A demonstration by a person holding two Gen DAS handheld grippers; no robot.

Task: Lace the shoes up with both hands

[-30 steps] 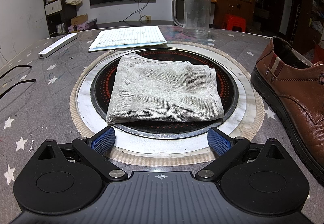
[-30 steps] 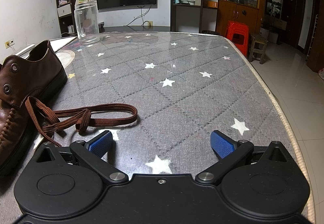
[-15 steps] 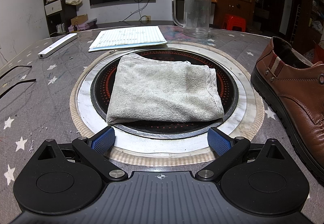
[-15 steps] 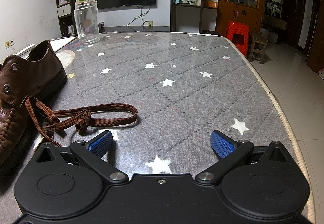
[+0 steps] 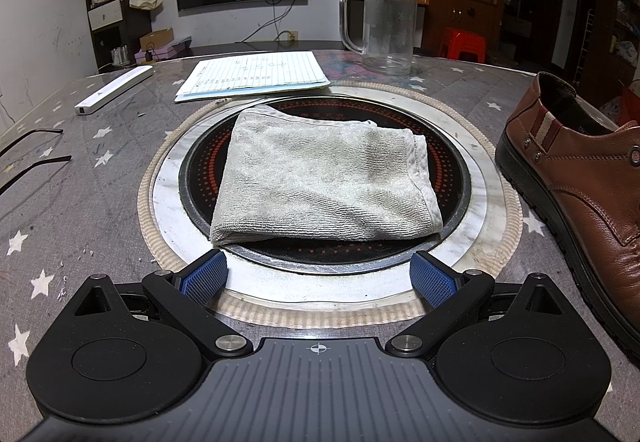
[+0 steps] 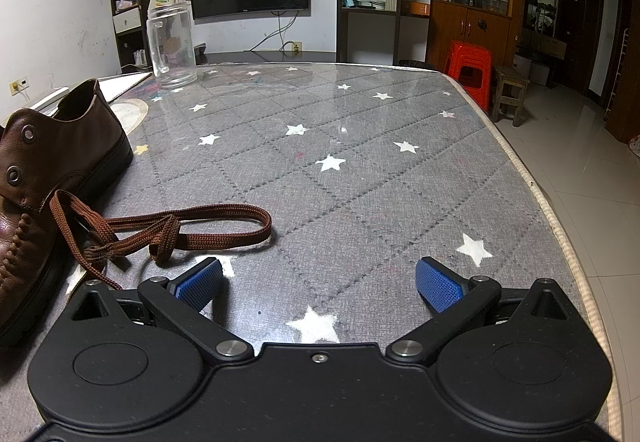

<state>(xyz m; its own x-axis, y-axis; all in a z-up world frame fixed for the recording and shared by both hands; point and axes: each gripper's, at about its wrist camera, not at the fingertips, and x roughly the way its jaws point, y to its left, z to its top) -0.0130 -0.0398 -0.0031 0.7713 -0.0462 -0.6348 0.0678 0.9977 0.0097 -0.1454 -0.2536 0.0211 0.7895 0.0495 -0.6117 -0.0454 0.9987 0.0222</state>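
Observation:
A brown leather shoe (image 5: 580, 186) stands on the table at the right edge of the left wrist view, heel toward the far side. The same shoe (image 6: 48, 170) fills the left edge of the right wrist view, its metal eyelets showing. A brown flat shoelace (image 6: 168, 228) runs from it and lies looped on the grey star-patterned tablecloth. My left gripper (image 5: 319, 277) is open, low over the table, with nothing between its blue pads. My right gripper (image 6: 320, 284) is open too, just right of the lace loop and not touching it.
A folded grey towel (image 5: 324, 182) lies on a round black cooktop (image 5: 448, 166) set in the table. Behind it are a lined paper sheet (image 5: 256, 76), a glass mug (image 5: 388, 28) and a white bar (image 5: 114, 90). The table's right edge (image 6: 560, 226) drops to a tiled floor.

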